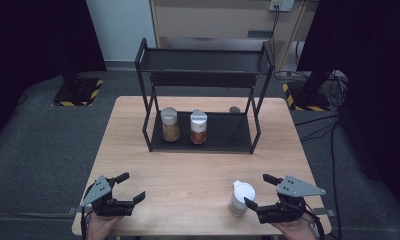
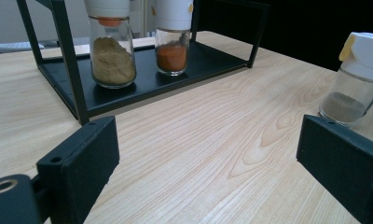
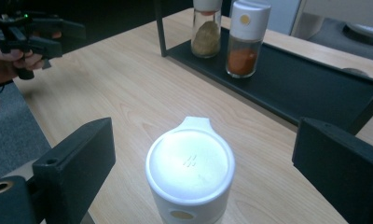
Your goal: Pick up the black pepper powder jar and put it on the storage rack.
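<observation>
A white-capped spice jar point(image 1: 241, 197) stands on the wooden table point(image 1: 188, 170) near its front right edge. My right gripper point(image 1: 258, 190) is just to its right, open. In the right gripper view the jar's cap point(image 3: 190, 172) sits low between the wide jaws, and neither pad touches it. My left gripper point(image 1: 131, 186) is open at the front left with nothing between its jaws. On the lower shelf of a black two-tier rack point(image 1: 223, 142) stand a jar of tan powder point(image 1: 169, 125) and a jar of red powder point(image 1: 198, 127).
The rack's top shelf point(image 1: 203, 61) is bare. A small dark round object point(image 1: 234, 109) lies by the rack's back right leg. Bare wood stretches between the rack and the grippers. Grey carpet surrounds the table.
</observation>
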Motion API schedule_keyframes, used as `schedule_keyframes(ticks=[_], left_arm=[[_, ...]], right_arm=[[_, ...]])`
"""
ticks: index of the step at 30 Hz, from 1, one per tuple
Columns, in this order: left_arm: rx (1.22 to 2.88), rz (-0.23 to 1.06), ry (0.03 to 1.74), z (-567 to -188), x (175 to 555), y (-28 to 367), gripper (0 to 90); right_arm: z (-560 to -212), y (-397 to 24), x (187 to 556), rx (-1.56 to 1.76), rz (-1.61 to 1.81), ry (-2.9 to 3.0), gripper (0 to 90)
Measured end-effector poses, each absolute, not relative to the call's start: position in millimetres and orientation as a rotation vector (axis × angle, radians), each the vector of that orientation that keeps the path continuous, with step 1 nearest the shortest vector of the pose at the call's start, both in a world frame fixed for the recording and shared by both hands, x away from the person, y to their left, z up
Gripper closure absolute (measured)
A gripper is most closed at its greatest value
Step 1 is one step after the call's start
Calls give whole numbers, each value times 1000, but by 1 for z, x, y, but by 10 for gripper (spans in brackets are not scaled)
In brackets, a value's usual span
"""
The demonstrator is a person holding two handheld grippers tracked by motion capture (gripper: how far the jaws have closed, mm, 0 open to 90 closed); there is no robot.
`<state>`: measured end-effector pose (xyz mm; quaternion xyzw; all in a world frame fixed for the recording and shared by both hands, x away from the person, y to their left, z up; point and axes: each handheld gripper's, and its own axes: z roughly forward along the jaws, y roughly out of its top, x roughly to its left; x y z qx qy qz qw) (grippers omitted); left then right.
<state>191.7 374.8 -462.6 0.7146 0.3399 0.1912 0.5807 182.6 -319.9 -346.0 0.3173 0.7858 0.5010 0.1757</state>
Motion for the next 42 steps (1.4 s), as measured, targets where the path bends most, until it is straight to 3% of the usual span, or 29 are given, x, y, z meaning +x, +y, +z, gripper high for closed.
schedule_keyframes(ticks=[27,32,38,42], left_arm=[[1671,452,797,-462,191,375,47],[1672,453,798,-462,191,374,47],[1674,453,798,-462,191,374,47],[1672,452,798,-462,191,375,47]], right_arm=[[-383,-292,201,955,1331,2313,124],[-387,-289,200,957,1319,2314,173],[-393,-290,197,966,1328,2294,296],[-394,-287,191,938,1311,2274,308]])
